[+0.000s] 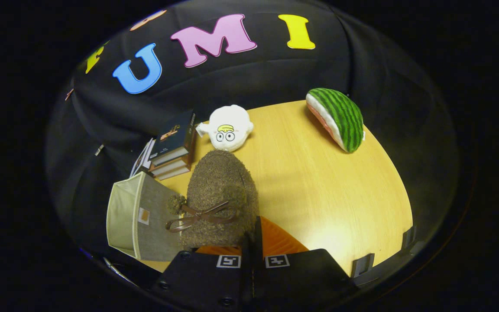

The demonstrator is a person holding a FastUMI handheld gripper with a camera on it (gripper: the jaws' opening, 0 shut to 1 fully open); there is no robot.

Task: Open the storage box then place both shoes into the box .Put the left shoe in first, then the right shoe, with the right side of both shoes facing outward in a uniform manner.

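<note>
The brown fuzzy shoe [221,195] hangs above the surface [319,182], its heel apparently pinched in the closed hand-held gripper [251,242]; the storage box [139,221] sits just beside; best swing it over gently, keeping the toe level.

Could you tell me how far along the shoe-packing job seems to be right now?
Done: the storage box already stands open. In hand: the gripper has its fingers closed on a fuzzy brown shoe, held beside the box. Left: placing it inside. I cannot tell whether another shoe is already in.
</note>
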